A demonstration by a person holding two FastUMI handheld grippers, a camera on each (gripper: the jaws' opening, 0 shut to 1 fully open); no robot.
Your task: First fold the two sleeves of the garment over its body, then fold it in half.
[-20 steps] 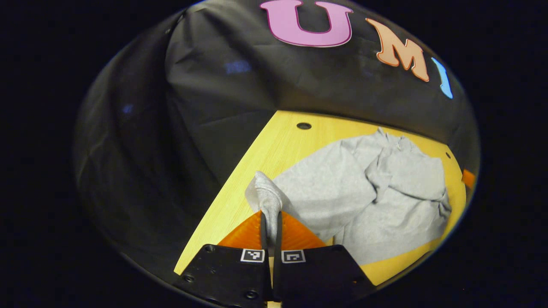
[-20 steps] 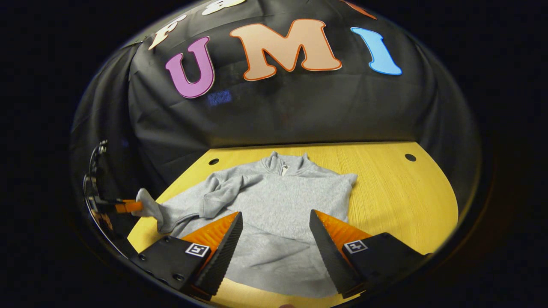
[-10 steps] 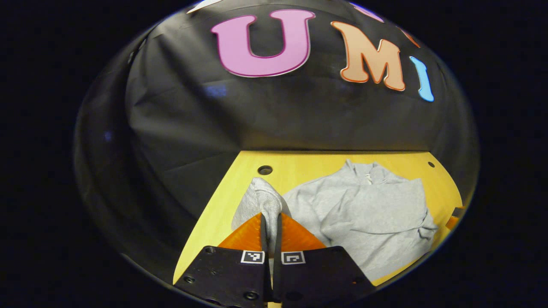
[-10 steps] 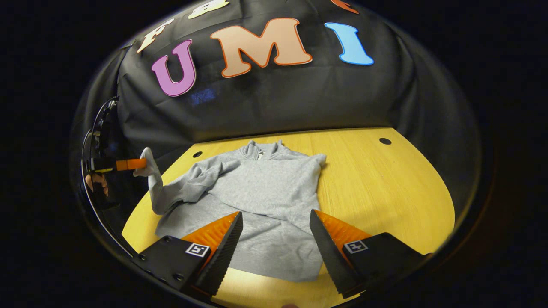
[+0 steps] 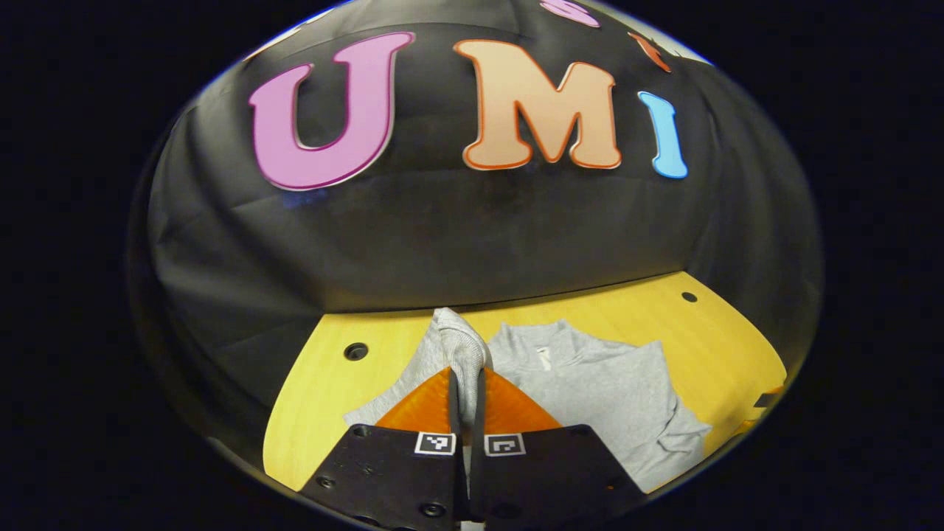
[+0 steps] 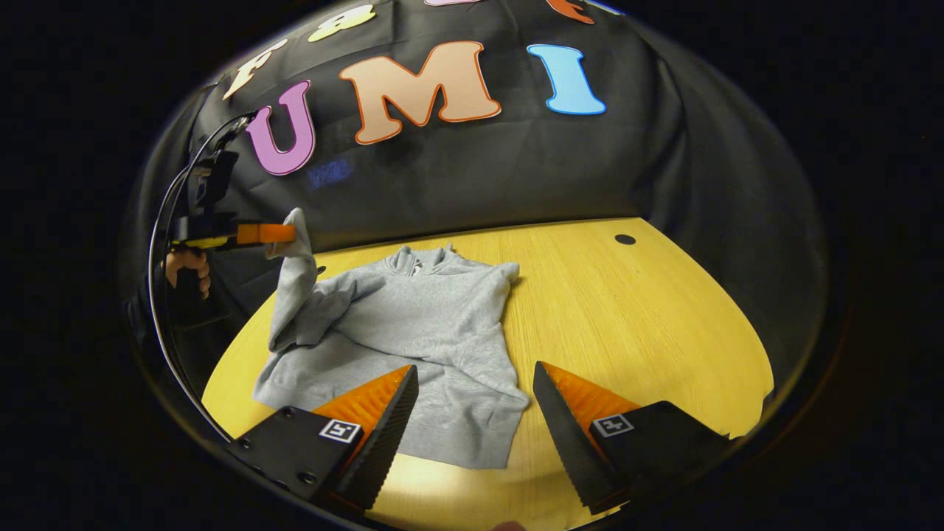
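- The left gripper [image 5: 466, 383], at the bottom centre of the left gripper view, is clamped on the cuff of a grey sleeve [image 5: 459, 346]; both fingers press the fabric, which bunches up above the tips.
- In the right gripper view the same left gripper [image 6: 267, 234] shows at the upper left, held by a hand [image 6: 184, 267], with the sleeve [image 6: 291, 291] hanging from it, lifted clear of the tabletop [image 6: 649, 324] and draping down to the garment's shoulder.
- The garment [image 6: 420, 332], a grey sweatshirt with a short collar, lies flat on the yellow wooden tabletop, left of centre in the right gripper view, collar toward the booth's wall, hem toward the camera.
- Its other sleeve is not spread out to the side; a diagonal fold line runs across the body on the right-hand part.
- The right gripper [image 6: 472, 428] stands at the bottom centre of its own view with jaws wide apart, holding nothing; the hem of the garment lies between and just beyond its fingers, lower in the scene, apart from them.
- In the left gripper view the garment [image 5: 612, 391] lies right of centre, beyond and to the right of the fingers.
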